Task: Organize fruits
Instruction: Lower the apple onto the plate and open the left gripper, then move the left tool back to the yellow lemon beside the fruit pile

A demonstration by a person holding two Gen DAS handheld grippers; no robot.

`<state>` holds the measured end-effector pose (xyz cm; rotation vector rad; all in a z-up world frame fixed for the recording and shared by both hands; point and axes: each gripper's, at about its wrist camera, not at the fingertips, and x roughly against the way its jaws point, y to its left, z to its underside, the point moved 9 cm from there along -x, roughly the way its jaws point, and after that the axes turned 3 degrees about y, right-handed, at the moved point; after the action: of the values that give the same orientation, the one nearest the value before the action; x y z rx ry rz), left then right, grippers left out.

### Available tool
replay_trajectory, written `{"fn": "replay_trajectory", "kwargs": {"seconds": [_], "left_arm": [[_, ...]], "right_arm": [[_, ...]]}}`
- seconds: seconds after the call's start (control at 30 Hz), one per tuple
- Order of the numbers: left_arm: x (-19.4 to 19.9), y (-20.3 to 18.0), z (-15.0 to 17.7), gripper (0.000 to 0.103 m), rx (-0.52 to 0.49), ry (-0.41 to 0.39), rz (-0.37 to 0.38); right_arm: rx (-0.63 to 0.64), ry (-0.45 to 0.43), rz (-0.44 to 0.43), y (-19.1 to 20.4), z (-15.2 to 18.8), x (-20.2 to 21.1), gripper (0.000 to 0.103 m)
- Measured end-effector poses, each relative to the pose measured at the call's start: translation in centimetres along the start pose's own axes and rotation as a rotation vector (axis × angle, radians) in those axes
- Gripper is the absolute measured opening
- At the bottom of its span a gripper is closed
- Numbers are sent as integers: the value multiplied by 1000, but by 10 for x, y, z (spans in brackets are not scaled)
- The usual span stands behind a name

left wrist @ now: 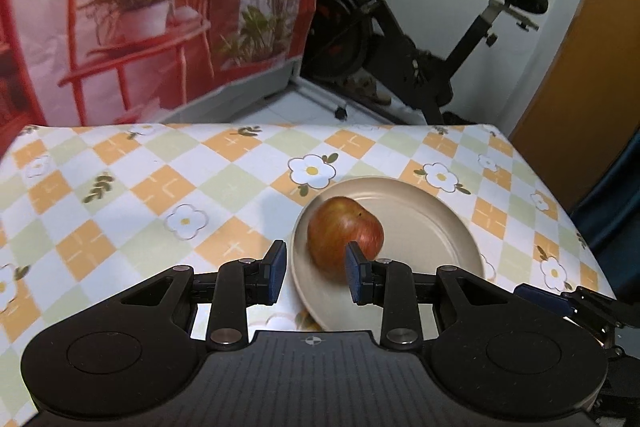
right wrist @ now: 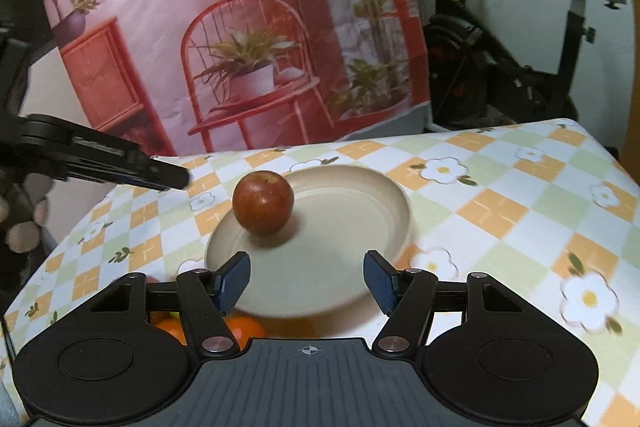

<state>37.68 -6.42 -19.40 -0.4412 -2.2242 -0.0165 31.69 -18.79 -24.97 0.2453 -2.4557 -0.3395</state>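
Note:
A red apple (left wrist: 340,231) (right wrist: 263,202) lies on the left part of a beige plate (left wrist: 424,227) (right wrist: 340,227) on the checked flower tablecloth. My left gripper (left wrist: 314,277) hovers at the plate's near left rim, jaws a little apart with nothing between them; its right pad overlaps the apple in the picture. My right gripper (right wrist: 307,281) stands open above the plate's near edge, the apple ahead of it and to the left. Two oranges (right wrist: 244,331) show under its left finger. The left gripper (right wrist: 176,179) reaches in from the left, short of the apple.
The table (left wrist: 160,187) ends at a far edge in front of a printed pink backdrop (left wrist: 140,7). An exercise bike (left wrist: 420,47) stands behind on the right. The right gripper (left wrist: 536,297) shows at the table's right near corner.

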Motion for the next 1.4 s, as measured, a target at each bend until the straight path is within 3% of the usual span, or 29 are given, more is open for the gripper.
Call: {"fn": "replay_trajectory", "kwargs": {"seconds": [0.23,0.47,0.63,1.0,1.4], "left_arm": [[49,4,35,34,37,-72,-53],[77,22,72,34,124,-99,-106],[89,31,87,34,132,-101,-142],[81,15,101,34,121,-93,-124],[82,6,110,34,88,-82,-115]], "right_arm": [[61,-41,34,13,25,20,59],[109,-15,5,35,42,28,59],[123,0,-6,45,49,30,59],[117,18,3,38,56,26,56],[146,71,-59,55,71,24,54]]}}
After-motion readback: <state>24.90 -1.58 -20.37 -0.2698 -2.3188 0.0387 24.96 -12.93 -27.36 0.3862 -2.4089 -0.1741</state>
